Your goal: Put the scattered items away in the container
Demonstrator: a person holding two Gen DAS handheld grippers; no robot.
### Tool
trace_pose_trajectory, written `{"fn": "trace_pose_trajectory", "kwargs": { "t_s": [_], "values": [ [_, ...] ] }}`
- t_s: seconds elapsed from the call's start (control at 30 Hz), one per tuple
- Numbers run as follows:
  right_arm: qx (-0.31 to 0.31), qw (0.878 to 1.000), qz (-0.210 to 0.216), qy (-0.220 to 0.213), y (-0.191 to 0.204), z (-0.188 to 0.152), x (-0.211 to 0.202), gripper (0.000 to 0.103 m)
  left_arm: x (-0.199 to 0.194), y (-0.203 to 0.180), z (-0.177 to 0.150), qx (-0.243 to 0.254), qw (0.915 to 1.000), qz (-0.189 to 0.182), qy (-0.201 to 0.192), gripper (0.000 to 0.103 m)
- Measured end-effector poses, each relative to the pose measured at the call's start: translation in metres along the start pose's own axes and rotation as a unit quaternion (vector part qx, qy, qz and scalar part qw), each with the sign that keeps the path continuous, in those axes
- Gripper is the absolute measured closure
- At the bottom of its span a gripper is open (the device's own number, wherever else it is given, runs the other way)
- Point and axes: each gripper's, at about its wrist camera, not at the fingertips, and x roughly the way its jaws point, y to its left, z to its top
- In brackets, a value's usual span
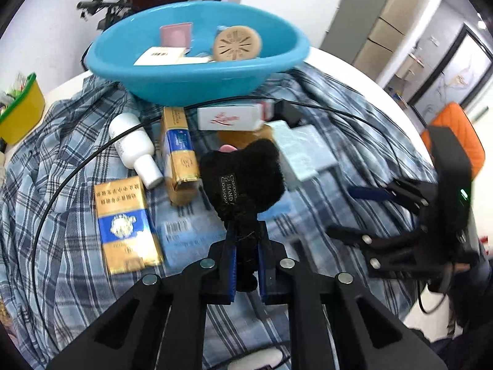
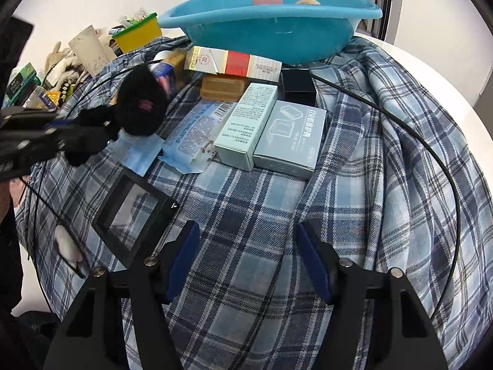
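Note:
My left gripper (image 1: 246, 262) is shut on a black fluffy toy (image 1: 246, 178) and holds it above the plaid cloth, short of the blue basin (image 1: 191, 74). The toy also shows in the right wrist view (image 2: 138, 104). The basin holds a pink card, a white box and a tan round disc (image 1: 237, 44). My right gripper (image 2: 248, 265) is open and empty over bare cloth, near two pale boxes (image 2: 271, 135). On the cloth lie two gold-and-blue boxes (image 1: 126, 225), a white bottle (image 1: 135, 148), a white-and-red carton (image 2: 234, 63) and a black framed item (image 2: 135, 215).
A black cable (image 2: 431, 154) loops across the plaid cloth (image 2: 246, 215). A yellow bin (image 1: 18, 111) stands at the left edge of the white table. A blue packet (image 2: 191, 135) and a small black box (image 2: 299, 86) lie near the basin. An orange chair (image 1: 456, 129) is at the right.

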Motion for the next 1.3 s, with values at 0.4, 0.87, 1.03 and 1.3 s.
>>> {"fn": "trace_pose_trajectory", "kwargs": {
  "t_s": [0.4,0.87,1.03,1.3],
  "values": [
    [-0.001,1.000,0.019,-0.011,0.004,-0.007,-0.001,0.042,-0.035,-0.016,-0.029,0.053,0.9979,0.029,0.025,0.092],
    [0.000,1.000,0.017,-0.014,0.005,-0.010,0.000,0.042,0.003,-0.019,-0.040,0.049,0.9984,-0.007,0.026,0.038],
    [0.000,1.000,0.017,-0.014,0.004,-0.010,0.000,0.042,-0.003,-0.024,-0.032,0.048,0.9983,-0.023,-0.024,0.017],
    [-0.009,1.000,0.018,-0.014,0.004,-0.012,-0.001,0.042,0.031,-0.038,-0.024,0.089,0.9959,0.005,0.017,0.017]
  ]
}}
